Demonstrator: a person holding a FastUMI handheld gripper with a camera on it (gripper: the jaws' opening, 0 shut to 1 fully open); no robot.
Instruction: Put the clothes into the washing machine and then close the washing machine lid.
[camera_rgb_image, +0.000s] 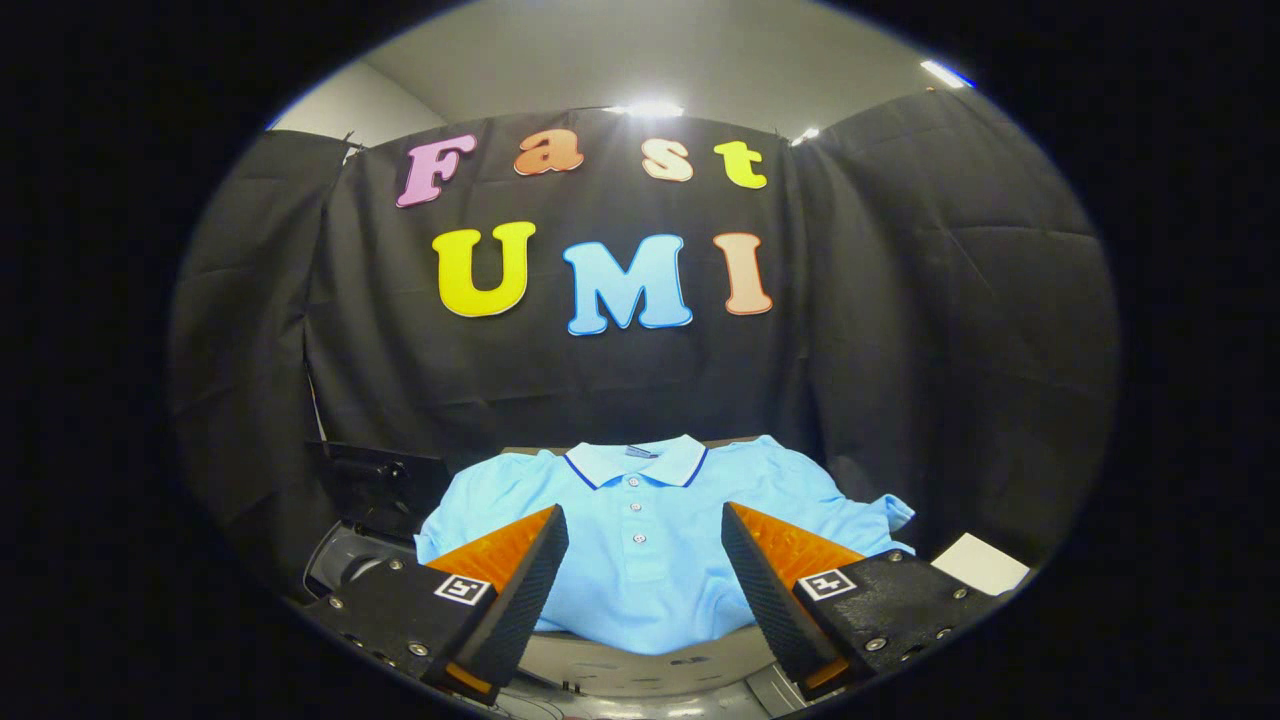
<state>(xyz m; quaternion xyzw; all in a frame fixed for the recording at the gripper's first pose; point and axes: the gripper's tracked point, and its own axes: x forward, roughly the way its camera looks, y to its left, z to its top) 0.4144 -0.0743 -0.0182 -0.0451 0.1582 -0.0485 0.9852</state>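
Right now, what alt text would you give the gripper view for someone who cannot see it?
A light blue short-sleeved polo shirt with a dark-trimmed collar lies spread flat just ahead of the handheld two-finger gripper, whose fingers stand open and touch nothing. A dark machine sits beside the shirt, against the booth's black cloth wall.

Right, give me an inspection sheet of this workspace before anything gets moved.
Surface: a pale curved surface lies under the shirt's hem, just ahead of the fingers; what it belongs to cannot be told.
Job's things: light blue polo shirt spread flat, collar at the far side, buttoned, not yet grasped.
Clutter: white flat card-like thing beside the shirt's sleeve; dark device at the other side, beside the other sleeve.
Grippers: gripper open, fingers apart, shirt's front between them, no contact seen.
Cables: thin cord hanging along the wall above the dark device.
Surroundings: black cloth wall, ceiling lights.
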